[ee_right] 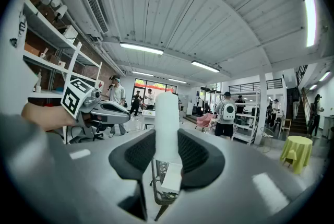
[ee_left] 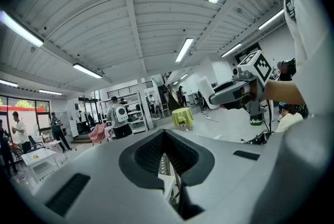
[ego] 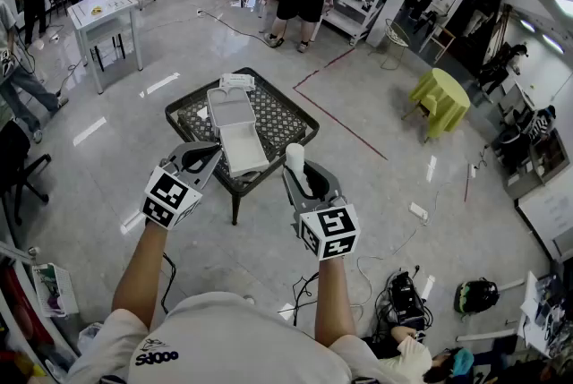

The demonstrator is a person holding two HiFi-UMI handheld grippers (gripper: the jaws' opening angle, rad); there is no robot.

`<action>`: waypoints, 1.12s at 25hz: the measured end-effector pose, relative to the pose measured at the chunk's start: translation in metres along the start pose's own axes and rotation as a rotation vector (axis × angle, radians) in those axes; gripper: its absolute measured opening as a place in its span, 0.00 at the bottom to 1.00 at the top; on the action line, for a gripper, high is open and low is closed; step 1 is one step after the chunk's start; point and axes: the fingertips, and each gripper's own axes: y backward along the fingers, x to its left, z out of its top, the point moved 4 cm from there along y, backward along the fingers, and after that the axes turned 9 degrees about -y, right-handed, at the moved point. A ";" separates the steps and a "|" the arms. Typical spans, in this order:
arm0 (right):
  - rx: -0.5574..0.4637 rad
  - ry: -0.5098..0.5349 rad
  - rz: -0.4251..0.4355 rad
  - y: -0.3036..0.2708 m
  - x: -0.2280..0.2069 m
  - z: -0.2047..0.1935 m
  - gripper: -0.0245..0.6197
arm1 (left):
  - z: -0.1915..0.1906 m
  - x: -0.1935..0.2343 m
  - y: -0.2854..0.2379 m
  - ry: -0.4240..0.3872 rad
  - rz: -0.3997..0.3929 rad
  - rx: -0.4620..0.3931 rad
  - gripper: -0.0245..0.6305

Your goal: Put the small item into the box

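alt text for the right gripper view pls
The right gripper holds a white cylinder upright between its jaws, with a mesh table and white box seen below. The left gripper is at left; people and shelves stand behind.

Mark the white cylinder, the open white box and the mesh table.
white cylinder [ee_right: 167,124], right gripper view, its middle
open white box [ego: 243,149], head view, tray floor
mesh table [ego: 286,118], head view, bare top
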 end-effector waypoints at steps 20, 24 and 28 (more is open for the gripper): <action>-0.036 -0.049 0.008 0.013 -0.021 0.008 0.25 | 0.015 -0.017 -0.016 -0.008 -0.006 0.002 0.04; -0.039 -0.068 0.015 0.020 -0.028 0.009 0.25 | 0.017 -0.024 -0.019 -0.004 -0.002 0.011 0.04; -0.034 -0.066 0.032 0.027 -0.036 0.006 0.25 | 0.021 -0.033 -0.024 -0.002 0.009 0.017 0.04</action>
